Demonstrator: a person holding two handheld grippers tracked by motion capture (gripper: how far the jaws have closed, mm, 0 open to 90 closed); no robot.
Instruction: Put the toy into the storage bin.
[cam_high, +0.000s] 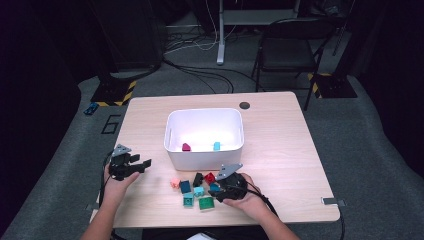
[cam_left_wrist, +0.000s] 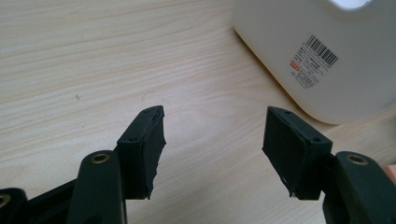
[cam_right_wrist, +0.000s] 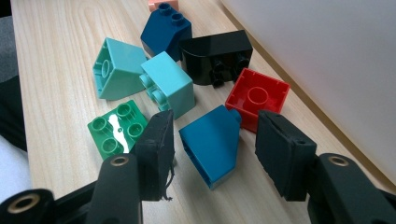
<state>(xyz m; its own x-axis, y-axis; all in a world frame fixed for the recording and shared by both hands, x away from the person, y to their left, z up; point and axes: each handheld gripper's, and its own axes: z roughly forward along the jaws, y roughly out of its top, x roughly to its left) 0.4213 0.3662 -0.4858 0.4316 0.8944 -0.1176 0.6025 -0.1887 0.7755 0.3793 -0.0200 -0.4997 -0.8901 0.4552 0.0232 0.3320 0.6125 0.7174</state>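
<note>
A cluster of several toy bricks lies on the table in front of the white bin (cam_high: 204, 112). My right gripper (cam_right_wrist: 213, 116) stands open around a blue sloped brick (cam_right_wrist: 210, 144), with a small gap on each side of it. Close around it are a red brick (cam_right_wrist: 257, 95), a black one (cam_right_wrist: 215, 51), a dark blue one (cam_right_wrist: 166, 30), two pale teal ones (cam_right_wrist: 170, 84) and a green one (cam_right_wrist: 116, 128). My left gripper (cam_left_wrist: 212, 135) is open over bare wood beside the bin (cam_left_wrist: 327, 56). In the high view the left gripper (cam_high: 142, 165) is left of the bin and the right gripper (cam_high: 216, 189) is at the cluster.
Inside the bin lie a magenta brick (cam_high: 186, 147) and a cyan brick (cam_high: 216, 145). A pink brick (cam_high: 175, 182) marks the cluster's left end. The bin wall (cam_right_wrist: 327, 56) rises close on the right of my right gripper. A folding chair (cam_high: 290, 50) stands beyond the table.
</note>
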